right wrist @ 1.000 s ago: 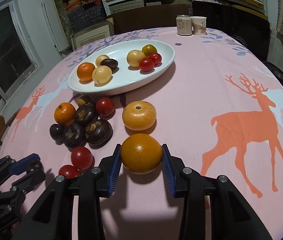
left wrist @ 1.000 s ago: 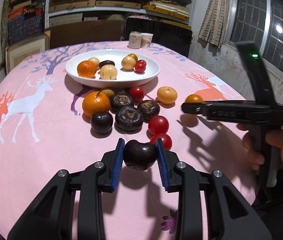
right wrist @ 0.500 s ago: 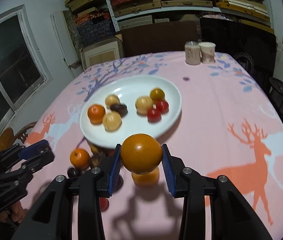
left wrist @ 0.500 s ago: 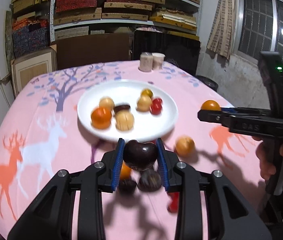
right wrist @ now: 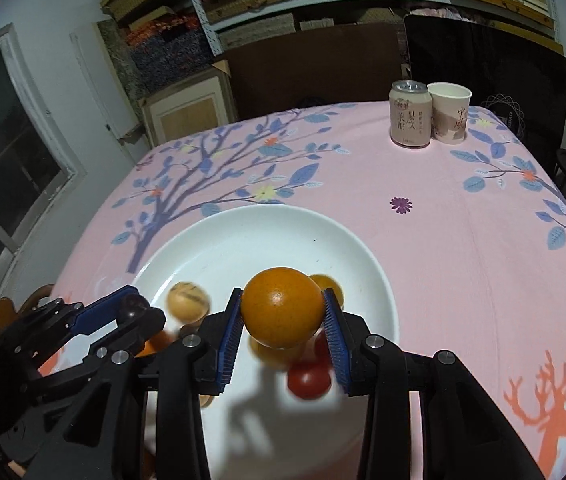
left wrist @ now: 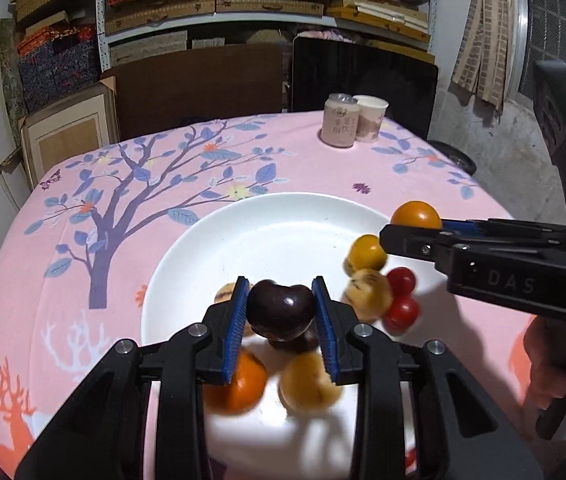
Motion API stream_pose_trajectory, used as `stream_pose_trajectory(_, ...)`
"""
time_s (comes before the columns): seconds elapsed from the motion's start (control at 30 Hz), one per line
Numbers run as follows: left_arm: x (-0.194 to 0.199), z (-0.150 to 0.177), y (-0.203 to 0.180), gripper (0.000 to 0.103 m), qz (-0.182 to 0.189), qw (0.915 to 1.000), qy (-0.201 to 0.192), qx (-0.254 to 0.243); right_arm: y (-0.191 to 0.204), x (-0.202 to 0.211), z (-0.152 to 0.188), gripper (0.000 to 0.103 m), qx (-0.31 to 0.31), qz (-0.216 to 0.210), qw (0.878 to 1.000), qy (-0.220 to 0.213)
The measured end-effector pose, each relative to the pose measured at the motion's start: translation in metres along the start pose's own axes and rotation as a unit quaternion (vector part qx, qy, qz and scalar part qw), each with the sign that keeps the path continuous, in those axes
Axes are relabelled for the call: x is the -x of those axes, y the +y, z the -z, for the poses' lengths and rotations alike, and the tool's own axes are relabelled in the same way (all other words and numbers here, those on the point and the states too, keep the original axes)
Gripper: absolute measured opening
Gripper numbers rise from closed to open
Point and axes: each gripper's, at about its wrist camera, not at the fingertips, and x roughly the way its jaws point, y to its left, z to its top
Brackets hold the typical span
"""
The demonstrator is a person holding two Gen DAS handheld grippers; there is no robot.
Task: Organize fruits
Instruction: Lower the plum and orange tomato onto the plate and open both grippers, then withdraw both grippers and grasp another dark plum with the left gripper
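Note:
My left gripper (left wrist: 281,318) is shut on a dark purple plum (left wrist: 281,312) and holds it above the white plate (left wrist: 267,224). My right gripper (right wrist: 283,320) is shut on an orange fruit (right wrist: 283,312), also above the plate (right wrist: 251,232). The right gripper shows in the left wrist view (left wrist: 415,226) over the plate's right side. The left gripper shows in the right wrist view (right wrist: 131,308). On the plate lie red tomatoes (left wrist: 401,296), yellow fruits (left wrist: 367,254) and an orange (left wrist: 239,384).
A drink can (right wrist: 409,114) and a paper cup (right wrist: 449,112) stand at the table's far side. The table has a pink printed cloth (right wrist: 463,240). Shelves with boxes, a black chair back and cartons stand behind the table.
Both grippers have lifted their fruit off the table and moved forward over the plate. The loose fruits on the cloth have dropped out of view below.

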Motion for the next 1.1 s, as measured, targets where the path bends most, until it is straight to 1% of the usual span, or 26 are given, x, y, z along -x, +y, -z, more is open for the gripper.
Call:
stream_pose_trajectory(0.1,-0.020,-0.002,0.006,0.032,0.002,0.9999,0.012,0.007,-0.001,-0.021,-0.003,0.039,0.003,-0.003,1.000,0.015)
stream_pose_trajectory(0.17,-0.027,-0.002,0.006,0.041,0.013,0.9997,0.018,0.007,0.000,-0.024,-0.003,0.040,0.007,-0.009,1.000,0.006)
stream_pose_trajectory(0.2,-0.028,-0.001,0.006,0.056,0.013,0.9998,0.017,0.005,0.000,-0.024,-0.004,0.041,0.006,-0.018,1.000,0.005)
stream_pose_trajectory(0.23,-0.029,0.000,0.005,0.074,0.014,0.9998,0.015,0.004,0.000,-0.024,-0.004,0.044,0.003,-0.025,1.000,0.005)
stream_pose_trajectory(0.27,-0.027,0.000,0.005,0.078,0.013,0.9999,0.010,0.003,0.000,-0.021,-0.004,0.051,0.001,-0.024,1.000,0.001)
stream_pose_trajectory(0.43,-0.011,0.004,0.009,0.079,0.007,0.9999,-0.008,0.004,0.001,0.002,0.001,0.052,0.004,-0.012,1.000,-0.018)
stream_pose_trajectory(0.53,0.010,0.014,0.013,0.080,0.014,0.9997,-0.015,0.015,0.001,0.027,0.016,0.053,0.003,-0.019,0.999,-0.029)
stream_pose_trajectory(0.57,0.019,0.020,0.014,0.080,0.018,0.9995,-0.017,0.018,0.000,0.034,0.023,0.055,0.002,-0.019,0.999,-0.032)
stream_pose_trajectory(0.6,0.027,0.027,0.014,0.083,0.020,0.9995,-0.017,0.018,0.000,0.045,0.034,0.058,-0.001,-0.018,0.999,-0.034)
stream_pose_trajectory(0.63,0.037,0.036,0.012,0.086,0.017,0.9996,-0.019,0.016,0.001,0.054,0.046,0.059,-0.002,-0.021,0.999,-0.033)
stream_pose_trajectory(0.67,0.048,0.046,0.011,0.087,0.017,0.9996,-0.018,0.013,0.003,0.064,0.059,0.059,0.002,-0.022,0.999,-0.032)
stream_pose_trajectory(0.7,0.057,0.055,0.009,0.088,0.020,0.9996,-0.017,0.011,0.006,0.072,0.071,0.060,0.010,-0.018,0.999,-0.032)
stream_pose_trajectory(0.73,0.066,0.065,0.007,0.091,0.023,0.9996,-0.015,0.009,0.009,0.081,0.085,0.061,0.022,-0.011,0.999,-0.034)
stream_pose_trajectory(0.8,0.086,0.087,0.000,0.094,0.029,0.9996,-0.004,0.001,0.015,0.097,0.115,0.069,0.039,0.000,0.999,-0.036)
stream_pose_trajectory(0.9,0.109,0.123,-0.009,0.094,0.017,0.9996,0.000,-0.021,0.015,0.110,0.154,0.070,0.025,-0.014,0.999,-0.023)
stream_pose_trajectory(0.97,0.116,0.148,-0.013,0.094,0.001,0.9995,0.006,-0.031,0.012,0.117,0.175,0.070,0.012,-0.025,0.999,-0.021)
stream_pose_trajectory(1.03,0.114,0.167,-0.014,0.094,0.006,0.9993,0.021,-0.029,0.010,0.123,0.195,0.070,0.004,-0.027,0.999,-0.032)
stream_pose_trajectory(1.1,0.111,0.179,-0.015,0.094,-0.002,0.9992,0.031,-0.024,0.006,0.126,0.208,0.070,-0.001,-0.027,0.999,-0.046)
